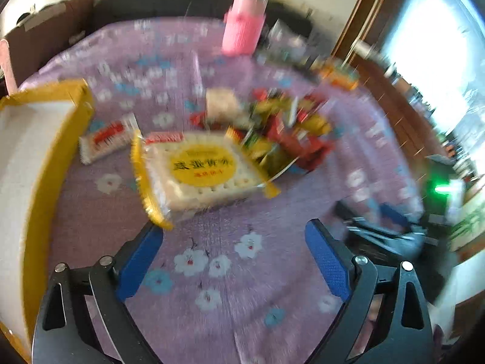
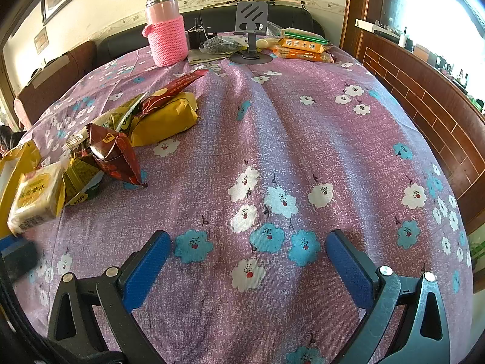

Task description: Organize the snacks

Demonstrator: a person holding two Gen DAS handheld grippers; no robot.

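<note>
The left gripper [image 1: 233,253] has its blue fingers [image 1: 139,262] spread wide with nothing between them, only the purple flowered cloth [image 1: 218,242] that covers the counter. The picture from this side is blurry. Just past the left finger lies a clear pack of pale crackers [image 1: 200,173] with a round yellow label and yellow edges. One corner of the pack is very close to the fingertip, but it is too blurry to tell if they touch. A small white and red snack pack [image 1: 106,141] lies beside it, next to a yellow box [image 1: 65,151] with a white inside at the left edge. Behind the crackers is a heap of red, yellow and green snack bags [image 1: 285,130]. The right gripper [image 2: 248,257] is also wide open and empty, over a bare part of the cloth well apart from the snacks. From this side, the heap sits to the left with a fat yellow bag [image 2: 166,118] at its far end. At the back of the counter stand a pink bottle in a knitted sleeve [image 2: 165,27], a grey phone stand [image 2: 251,30] and some orange packs [image 2: 303,49].
</note>
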